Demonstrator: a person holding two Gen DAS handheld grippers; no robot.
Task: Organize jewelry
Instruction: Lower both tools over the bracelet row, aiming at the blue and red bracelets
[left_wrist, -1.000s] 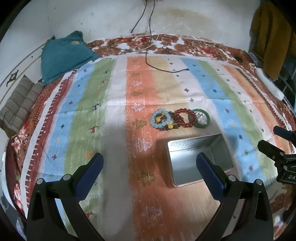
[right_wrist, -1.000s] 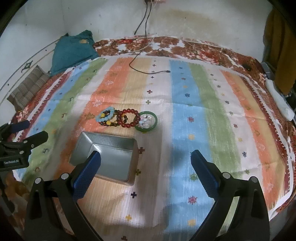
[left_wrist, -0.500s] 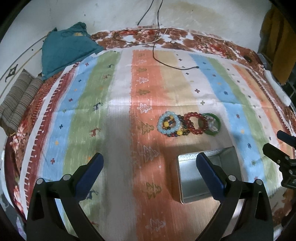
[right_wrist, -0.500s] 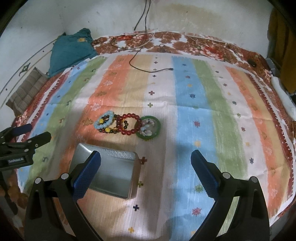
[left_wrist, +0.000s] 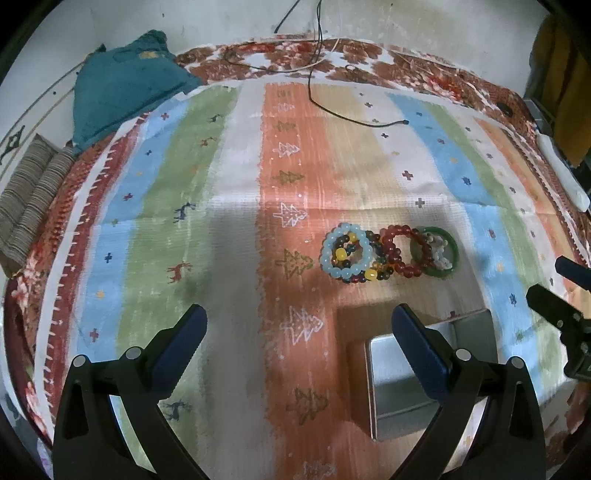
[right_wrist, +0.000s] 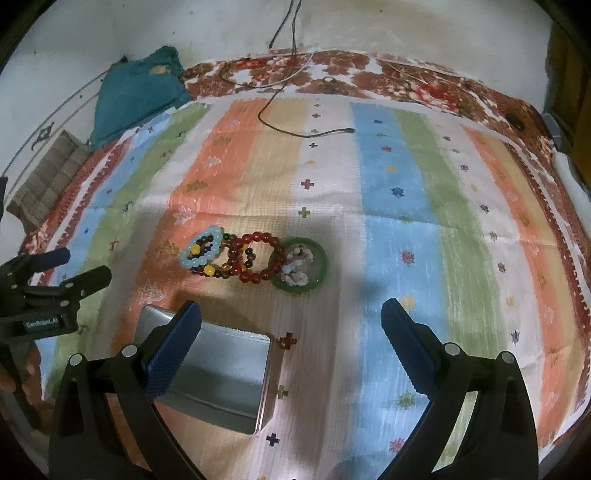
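On the striped bedspread lay a row of overlapping bracelets, just beyond an open metal tin: a pale blue bead bracelet at the left, a dark multicoloured one under it, a red bead bracelet, then a green bangle with a small whitish bead piece inside its ring. From my left wrist view the tin sat low and right, partly behind my left tongs' right finger. My right wrist view showed more of its bare floor, though the right tongs' left finger covered its near corner. Each camera caught the other tool at its edge, cut off by the frame. Both tongs were spread wide and held nothing.

Compared with a second earlier, both cameras had pulled back and risen a little: the bracelets and tin sat lower in each view, and more of the far wall, the black cable and the teal cloth showed. The jewelry itself had not moved.

I could not make out what the whitish piece was; motion blur softened it.
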